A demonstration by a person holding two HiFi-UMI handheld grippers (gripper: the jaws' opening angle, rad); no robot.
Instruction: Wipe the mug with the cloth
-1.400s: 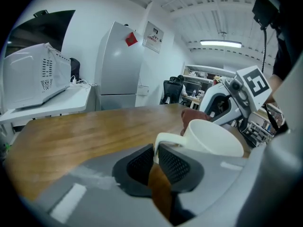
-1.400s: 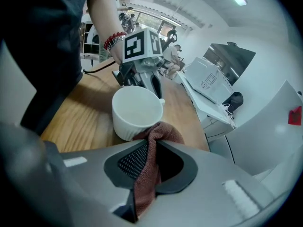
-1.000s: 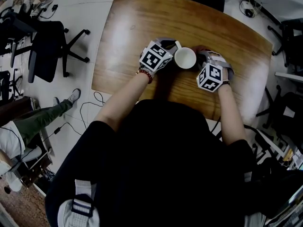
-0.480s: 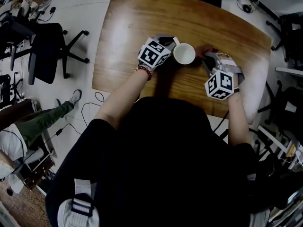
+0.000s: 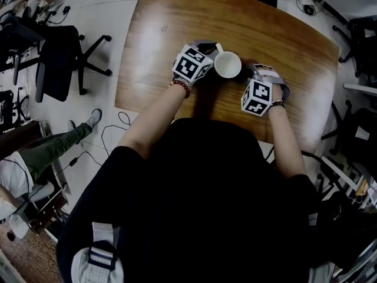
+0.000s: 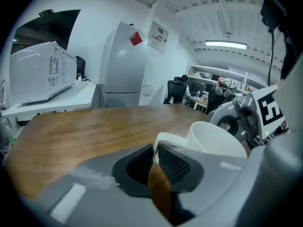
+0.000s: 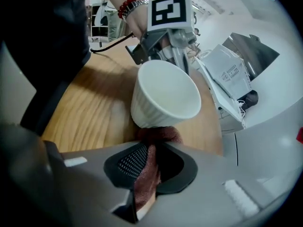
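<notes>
A white ribbed mug (image 5: pixel 227 64) stands on the wooden table (image 5: pixel 177 22), held between both grippers. My left gripper (image 5: pixel 206 56) is shut on the mug's handle (image 6: pixel 166 138); the mug's bowl (image 6: pixel 215 141) shows just beyond its jaws. My right gripper (image 5: pixel 250 75) is shut on a dark red cloth (image 7: pixel 147 169), which hangs between its pads and presses against the lower side of the mug (image 7: pixel 163 96). In the head view the cloth is hidden under the right gripper.
Office chairs (image 5: pixel 56 58) stand to the table's left, and a seated person's leg (image 5: pixel 53 149) shows nearby. A microwave (image 6: pixel 40 72) and a fridge (image 6: pixel 125 65) stand beyond the table. The table's near edge (image 5: pixel 153 112) runs just below my hands.
The right gripper swung out to the right away from the mug half a second ago, and has now come back left against the mug's side. The left gripper and mug stayed put.
</notes>
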